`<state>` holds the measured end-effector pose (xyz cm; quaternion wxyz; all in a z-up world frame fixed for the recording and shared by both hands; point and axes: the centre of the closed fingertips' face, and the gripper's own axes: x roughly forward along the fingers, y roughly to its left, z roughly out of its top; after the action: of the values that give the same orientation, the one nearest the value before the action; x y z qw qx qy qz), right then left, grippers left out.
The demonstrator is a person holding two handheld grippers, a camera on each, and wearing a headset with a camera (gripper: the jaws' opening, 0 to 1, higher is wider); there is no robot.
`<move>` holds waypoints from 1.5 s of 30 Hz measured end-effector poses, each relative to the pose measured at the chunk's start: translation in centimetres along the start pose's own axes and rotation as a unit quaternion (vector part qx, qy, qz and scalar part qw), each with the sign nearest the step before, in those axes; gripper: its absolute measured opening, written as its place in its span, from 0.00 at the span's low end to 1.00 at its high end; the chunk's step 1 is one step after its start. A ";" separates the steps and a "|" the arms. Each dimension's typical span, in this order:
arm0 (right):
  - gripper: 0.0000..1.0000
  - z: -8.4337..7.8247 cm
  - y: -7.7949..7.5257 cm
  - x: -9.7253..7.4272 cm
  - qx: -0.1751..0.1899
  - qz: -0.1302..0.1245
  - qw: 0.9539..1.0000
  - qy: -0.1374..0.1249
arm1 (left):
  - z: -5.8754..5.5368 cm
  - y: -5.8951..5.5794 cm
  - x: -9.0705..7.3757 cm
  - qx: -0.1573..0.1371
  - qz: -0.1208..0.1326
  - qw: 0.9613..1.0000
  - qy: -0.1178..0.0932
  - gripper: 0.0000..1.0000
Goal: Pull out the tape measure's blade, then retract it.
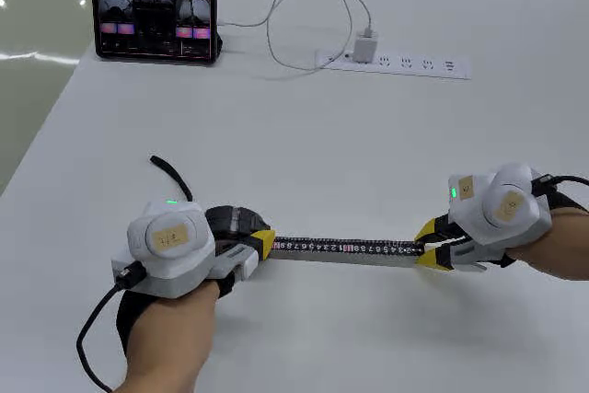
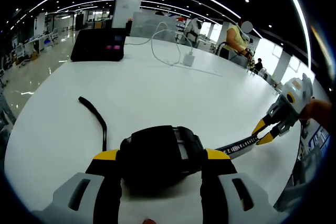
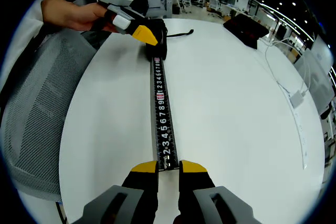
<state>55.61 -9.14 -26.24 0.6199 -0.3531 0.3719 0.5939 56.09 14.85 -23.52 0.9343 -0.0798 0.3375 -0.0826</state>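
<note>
The black tape measure case [image 1: 236,225] rests on the white table, and my left gripper [image 1: 250,248] is shut on it; in the left gripper view the case [image 2: 160,156] sits between the yellow-tipped jaws. Its blade [image 1: 345,249] is drawn out to the right along the table, numbers up. My right gripper [image 1: 429,244] is shut on the blade's end; in the right gripper view the blade [image 3: 161,119] runs from my right gripper [image 3: 168,167] away to the case [image 3: 158,39]. A black wrist strap [image 1: 171,176] trails behind the case.
A tablet [image 1: 155,17] stands at the far left of the table. A white power strip [image 1: 396,63] with a plugged charger [image 1: 365,46] and cable lies at the back. A grey mesh chair [image 3: 37,124] stands beside the table edge.
</note>
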 end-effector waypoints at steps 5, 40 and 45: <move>0.10 0.4 0.0 0.1 0.001 0.001 1.000 -0.002 | 0.0 0.0 0.0 -0.003 -0.001 1.000 0.000 0.56; 0.10 3.8 -0.1 1.8 -0.010 0.018 1.000 -0.017 | 0.1 0.1 0.0 -0.015 -0.010 1.000 -0.004 0.56; 0.10 4.6 0.0 2.2 -0.014 0.022 0.999 -0.019 | 0.2 0.1 0.0 -0.017 -0.011 1.000 -0.005 0.56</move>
<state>55.87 -4.09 -25.99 0.6085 -0.3416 0.3596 0.6195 56.19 15.01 -23.39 0.9333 -0.0996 0.3337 -0.0873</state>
